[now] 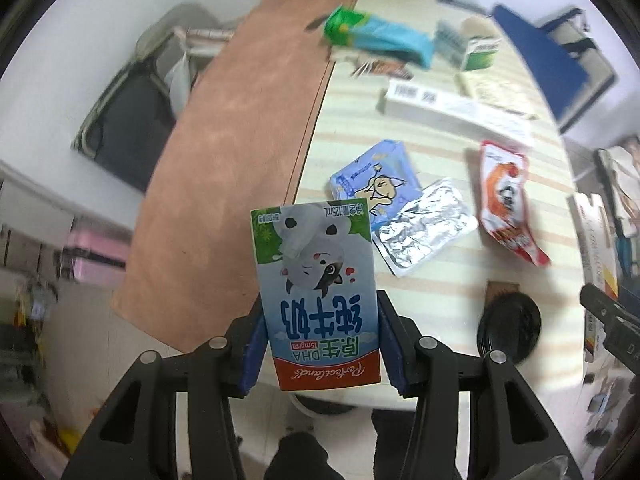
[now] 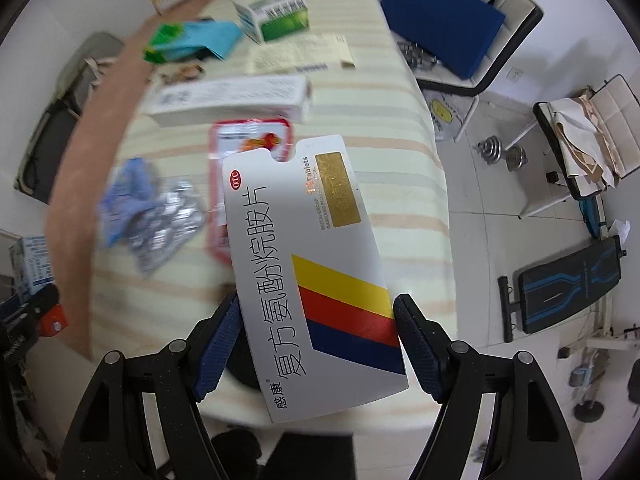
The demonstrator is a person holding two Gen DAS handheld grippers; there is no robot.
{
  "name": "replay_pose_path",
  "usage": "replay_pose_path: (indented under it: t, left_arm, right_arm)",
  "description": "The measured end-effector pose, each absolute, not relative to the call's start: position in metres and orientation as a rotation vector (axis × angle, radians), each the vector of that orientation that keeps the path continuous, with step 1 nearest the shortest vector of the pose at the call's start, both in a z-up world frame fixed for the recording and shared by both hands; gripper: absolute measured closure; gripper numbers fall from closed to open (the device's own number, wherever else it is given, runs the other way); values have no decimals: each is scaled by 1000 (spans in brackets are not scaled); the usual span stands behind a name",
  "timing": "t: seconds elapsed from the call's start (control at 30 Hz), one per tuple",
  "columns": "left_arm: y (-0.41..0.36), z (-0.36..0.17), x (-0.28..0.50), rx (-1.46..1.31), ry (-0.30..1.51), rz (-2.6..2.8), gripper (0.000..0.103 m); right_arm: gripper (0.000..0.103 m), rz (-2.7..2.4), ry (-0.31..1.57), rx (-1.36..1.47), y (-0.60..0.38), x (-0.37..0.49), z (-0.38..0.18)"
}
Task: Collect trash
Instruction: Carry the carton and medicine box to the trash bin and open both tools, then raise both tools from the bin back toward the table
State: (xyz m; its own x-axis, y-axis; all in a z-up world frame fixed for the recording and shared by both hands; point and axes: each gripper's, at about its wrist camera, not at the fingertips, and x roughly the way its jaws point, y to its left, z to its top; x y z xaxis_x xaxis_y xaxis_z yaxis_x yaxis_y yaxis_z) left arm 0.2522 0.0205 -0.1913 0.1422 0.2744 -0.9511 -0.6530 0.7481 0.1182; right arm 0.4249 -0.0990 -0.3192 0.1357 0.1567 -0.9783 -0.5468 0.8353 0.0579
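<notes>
My left gripper (image 1: 319, 320) is shut on a small milk carton (image 1: 316, 288) with a cartoon cow, held above the near edge of the striped table (image 1: 440, 292). My right gripper (image 2: 316, 320) is shut on a white medicine box (image 2: 312, 264) with yellow, red and blue stripes, held above the table's near right part. On the table lie a blue wrapper (image 1: 374, 178), a silver foil pack (image 1: 426, 226) and a red snack packet (image 1: 506, 200). They also show in the right wrist view: the blue wrapper (image 2: 128, 196), the foil pack (image 2: 168, 228), the red packet (image 2: 248, 136).
A long white box (image 1: 452, 110), a green-and-blue bag (image 1: 372, 34) and a green-white box (image 2: 276, 16) lie farther back. A black round lid (image 1: 510, 326) sits near the table's front edge. A brown board (image 1: 232, 160) lies along the left. Chairs and gym gear (image 2: 568, 284) stand on the right.
</notes>
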Motion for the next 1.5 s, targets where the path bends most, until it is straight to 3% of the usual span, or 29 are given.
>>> replay_pose_path:
  t: [0.3, 0.47, 0.7, 1.03, 1.07, 1.1, 1.13, 1.17, 1.23, 1.27, 1.3, 1.33, 1.5]
  left_arm:
    - [25, -202, 154, -284, 1193, 471, 57]
    - [23, -242, 91, -348, 1289, 359, 57]
    - [20, -369, 52, -500, 1492, 267, 57]
    - [45, -588, 63, -708, 1635, 229, 54]
    - [48, -607, 64, -720, 1643, 228, 52]
    - [51, -619, 63, -714, 1650, 232, 40]
    - [54, -633, 63, -705, 1654, 239, 20]
    - [55, -641, 61, -704, 1650, 241, 13]
    - [60, -658, 58, -664, 1649, 267, 10]
    - [62, -663, 56, -634, 1648, 286, 9]
    - [62, -666, 52, -609, 1647, 300, 7]
    - [62, -669, 49, -580, 1643, 314, 1]
    - [58, -665, 35, -449, 1643, 374, 0]
  right_arm:
    - [25, 483, 1284, -164, -124, 287, -258]
    - [25, 424, 1363, -97, -147, 190, -280]
    - [25, 342, 1596, -87, -169, 105, -396]
    - [25, 291, 1809, -66, -174, 73, -632]
    - [25, 291, 1817, -58, -174, 73, -647]
    - [25, 297, 1829, -46, -173, 73, -667]
    - [25, 311, 1847, -42, -172, 73, -688]
    - [25, 324, 1864, -37, -171, 74, -707]
    - [18, 352, 1868, -21, -166, 72, -740]
    - [3, 358, 1868, -25, -164, 72, -750]
    - [0, 364, 1862, -31, -166, 73, -758]
    - [0, 368, 1850, -41, -164, 71, -765]
    - [0, 304, 1797, -180, -159, 68, -771]
